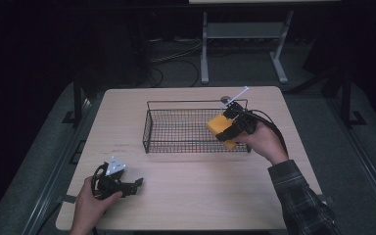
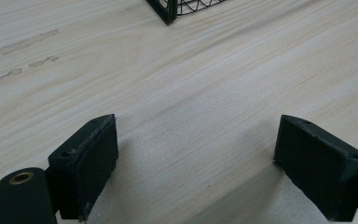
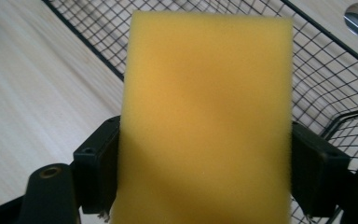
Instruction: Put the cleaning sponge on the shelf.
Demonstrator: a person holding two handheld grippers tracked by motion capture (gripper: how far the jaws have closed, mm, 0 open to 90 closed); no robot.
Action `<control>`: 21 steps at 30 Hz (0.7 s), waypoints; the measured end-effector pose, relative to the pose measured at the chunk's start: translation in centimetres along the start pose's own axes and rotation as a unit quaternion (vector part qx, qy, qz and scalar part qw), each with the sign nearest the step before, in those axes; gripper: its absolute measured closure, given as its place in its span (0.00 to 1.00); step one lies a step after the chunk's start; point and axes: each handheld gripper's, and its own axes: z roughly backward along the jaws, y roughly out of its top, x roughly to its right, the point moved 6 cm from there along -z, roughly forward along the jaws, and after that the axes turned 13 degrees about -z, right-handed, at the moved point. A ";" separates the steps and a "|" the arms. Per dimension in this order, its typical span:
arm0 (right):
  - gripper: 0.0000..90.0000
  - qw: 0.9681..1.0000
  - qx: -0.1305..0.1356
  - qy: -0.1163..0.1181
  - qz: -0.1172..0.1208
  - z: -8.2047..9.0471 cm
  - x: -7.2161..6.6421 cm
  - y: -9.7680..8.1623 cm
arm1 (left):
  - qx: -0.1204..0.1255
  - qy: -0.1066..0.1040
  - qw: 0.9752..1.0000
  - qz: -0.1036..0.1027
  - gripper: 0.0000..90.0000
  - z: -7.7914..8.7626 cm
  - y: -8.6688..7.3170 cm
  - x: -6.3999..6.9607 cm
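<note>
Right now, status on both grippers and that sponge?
Right gripper shut on sponge, over basket right end. Left gripper open, low over table, nothing between jaws. Nothing blocking the basket.

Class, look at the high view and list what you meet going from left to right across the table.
left gripper → wire basket → yellow sponge → right gripper, shut on the sponge.

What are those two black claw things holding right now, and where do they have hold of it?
The right tool grips a yellow sponge by its two long sides, near its lower end, over the wire basket. The left tool is open and holds nothing.
</note>
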 end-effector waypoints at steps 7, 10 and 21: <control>0.25 1.000 0.004 -0.010 -0.015 -0.5 1.0 0.9 | 0.000 0.000 1.000 0.000 0.14 0.0 0.0 0.0; 0.25 1.000 0.007 -0.014 -0.024 -0.9 1.5 1.6 | 0.000 0.000 1.000 0.000 0.14 0.0 0.0 0.0; 0.25 0.998 0.003 -0.035 -0.053 -2.7 3.7 2.9 | 0.000 0.000 1.000 0.000 0.14 0.0 0.0 0.0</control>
